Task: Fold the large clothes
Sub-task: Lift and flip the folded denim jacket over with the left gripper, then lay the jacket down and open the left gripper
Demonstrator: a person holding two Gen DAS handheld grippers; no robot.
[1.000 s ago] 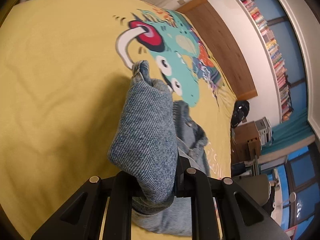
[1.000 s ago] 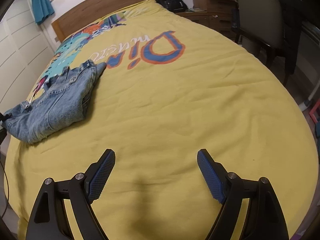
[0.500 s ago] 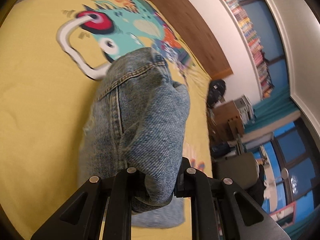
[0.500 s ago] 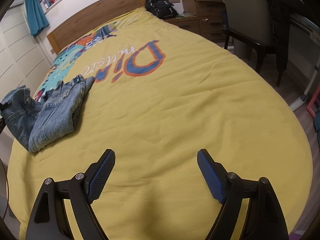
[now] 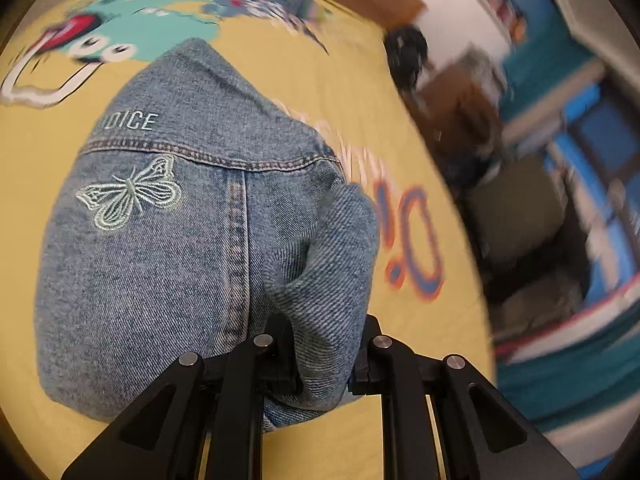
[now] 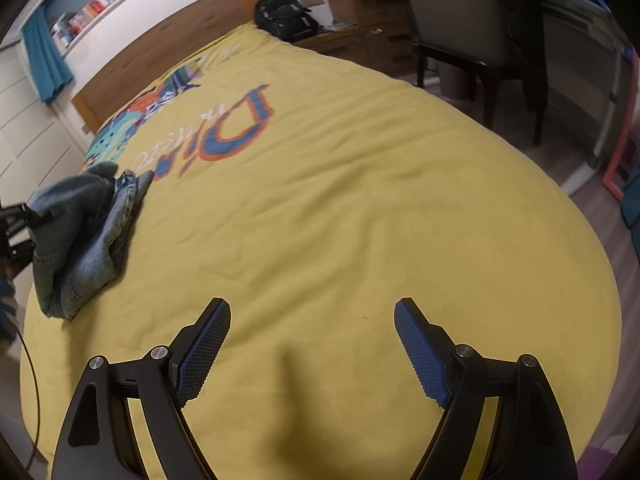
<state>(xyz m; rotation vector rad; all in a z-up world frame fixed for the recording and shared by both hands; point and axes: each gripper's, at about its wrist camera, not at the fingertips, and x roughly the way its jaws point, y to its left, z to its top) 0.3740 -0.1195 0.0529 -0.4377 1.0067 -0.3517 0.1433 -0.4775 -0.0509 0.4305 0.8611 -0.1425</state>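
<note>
A blue denim garment [image 5: 168, 248] with an embroidered butterfly lies bunched on the yellow bedspread [image 5: 40, 128]. My left gripper [image 5: 320, 356] is shut on a fold of its denim, which bulges up between the black fingers. In the right wrist view the same denim garment [image 6: 84, 236] is a folded heap at the bed's left side, with the left gripper [image 6: 24, 216] at its left edge. My right gripper [image 6: 312, 320] hovers open over bare bedspread [image 6: 360, 220] near the bed's foot, its blue pads [image 6: 208, 344] wide apart with nothing between them.
A wooden headboard [image 6: 160, 48] stands at the far end. A black backpack [image 6: 286, 14], a wooden dresser [image 6: 360, 8] and a chair [image 6: 460, 28] line the bed's right side. A cable [image 6: 30, 364] hangs at the left edge.
My left gripper has carried the denim fold across the garment, so the butterfly panel now faces up. The heap has become more compact. My right gripper has drifted a little, still open.
</note>
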